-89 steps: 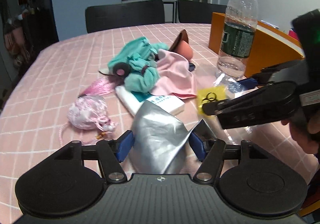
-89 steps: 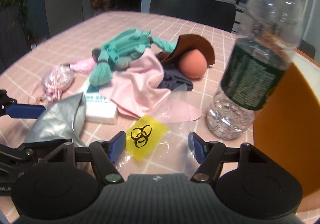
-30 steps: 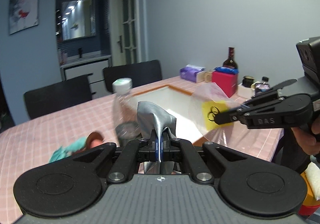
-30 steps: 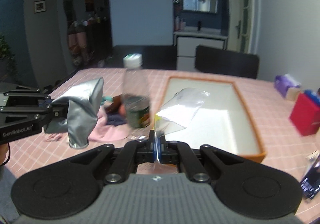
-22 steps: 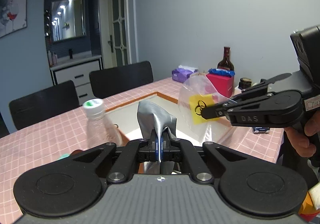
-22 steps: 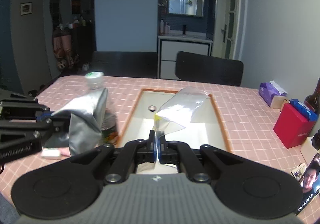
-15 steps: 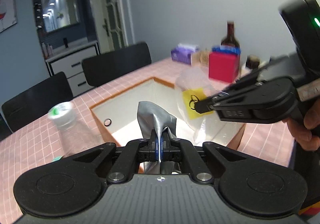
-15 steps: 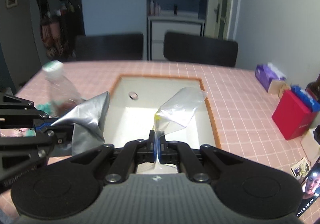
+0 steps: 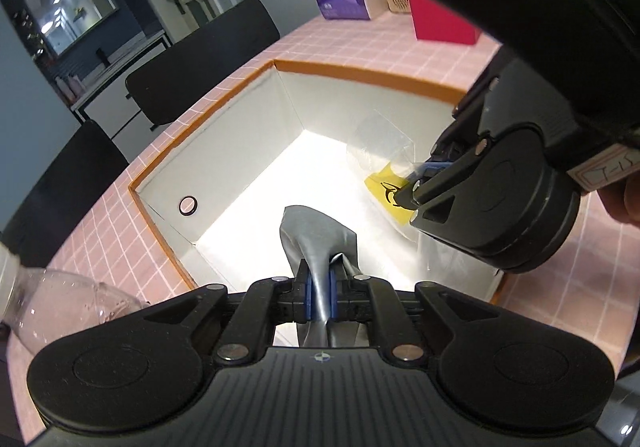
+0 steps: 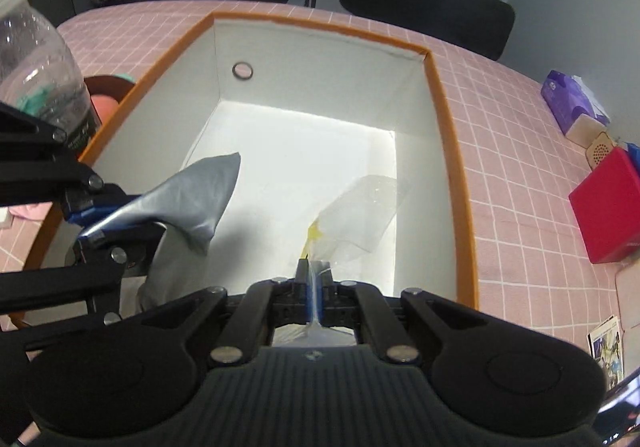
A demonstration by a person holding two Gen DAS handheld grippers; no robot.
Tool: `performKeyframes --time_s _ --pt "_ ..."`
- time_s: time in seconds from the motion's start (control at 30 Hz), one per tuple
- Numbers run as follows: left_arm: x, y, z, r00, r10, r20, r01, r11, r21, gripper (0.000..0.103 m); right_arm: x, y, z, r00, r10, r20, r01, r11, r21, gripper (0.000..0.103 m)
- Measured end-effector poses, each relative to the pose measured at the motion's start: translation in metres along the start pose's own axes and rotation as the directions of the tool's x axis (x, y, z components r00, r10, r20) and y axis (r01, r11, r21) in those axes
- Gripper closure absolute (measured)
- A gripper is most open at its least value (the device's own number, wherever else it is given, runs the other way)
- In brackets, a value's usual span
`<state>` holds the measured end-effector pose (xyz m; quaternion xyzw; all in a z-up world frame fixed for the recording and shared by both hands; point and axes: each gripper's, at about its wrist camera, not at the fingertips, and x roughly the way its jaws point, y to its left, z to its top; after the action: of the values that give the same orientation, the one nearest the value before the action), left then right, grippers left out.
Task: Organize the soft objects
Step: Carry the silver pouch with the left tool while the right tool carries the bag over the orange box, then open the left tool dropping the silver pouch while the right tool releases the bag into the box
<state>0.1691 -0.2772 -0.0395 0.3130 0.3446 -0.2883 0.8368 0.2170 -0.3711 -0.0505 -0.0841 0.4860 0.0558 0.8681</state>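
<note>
Our left gripper (image 9: 319, 289) had its blue pads just beginning to part, the crumpled silver foil pouch (image 9: 318, 237) between them and not visibly let go, hanging over the near end of the white box with the orange rim (image 9: 384, 77). Our right gripper (image 10: 315, 281) was clenched on the clear plastic bag with the yellow hazard label (image 10: 360, 213) — it too hung inside the box, over the right half of the white floor. Beside the box's left wall stood a clear plastic water bottle (image 10: 38, 75); farther off on the pink checked tablecloth (image 10: 516, 135) sat a red box (image 10: 610, 207).
</note>
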Motion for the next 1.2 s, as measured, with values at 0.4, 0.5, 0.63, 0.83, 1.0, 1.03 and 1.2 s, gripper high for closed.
performKeyframes --time_s 0.4,0.5,0.63,0.83,1.0,1.03,1.2 --pt "0.011 -0.003 0.004 0.999 0.042 -0.030 -0.040 0.997 0.059 0.064 0.024 0.009 0.005 0.997 0.008 -0.076 -0.014 0.997 -0.081 0.060" --pt "0.006 -0.005 0.004 0.998 0.059 -0.015 -0.058 0.996 0.074 0.061 0.023 0.010 0.006 0.997 0.009 -0.073 -0.015 0.996 -0.083 0.060" --pt "-0.002 -0.007 0.004 0.998 0.069 0.009 -0.070 0.994 0.086 0.057 0.017 0.009 0.006 0.997 0.012 -0.071 -0.018 0.997 -0.081 0.059" --pt "-0.018 -0.007 0.002 0.996 0.070 0.047 -0.073 0.994 0.082 0.054 0.000 0.009 0.007 0.999 0.027 -0.047 -0.030 0.997 -0.074 0.052" --pt "-0.040 -0.005 -0.003 0.992 0.062 0.109 -0.069 0.996 0.060 0.054 -0.024 0.011 0.002 0.999 0.023 0.030 -0.021 0.999 -0.048 0.050" --pt "-0.046 -0.004 -0.005 0.990 0.059 0.124 -0.067 0.996 0.057 0.053 -0.028 0.011 0.000 0.999 0.019 0.043 -0.018 0.999 -0.038 0.049" --pt "-0.062 -0.001 -0.016 0.984 0.052 0.171 -0.062 0.997 0.052 0.050 -0.046 0.019 -0.016 0.996 0.000 0.087 -0.001 1.000 0.014 0.037"
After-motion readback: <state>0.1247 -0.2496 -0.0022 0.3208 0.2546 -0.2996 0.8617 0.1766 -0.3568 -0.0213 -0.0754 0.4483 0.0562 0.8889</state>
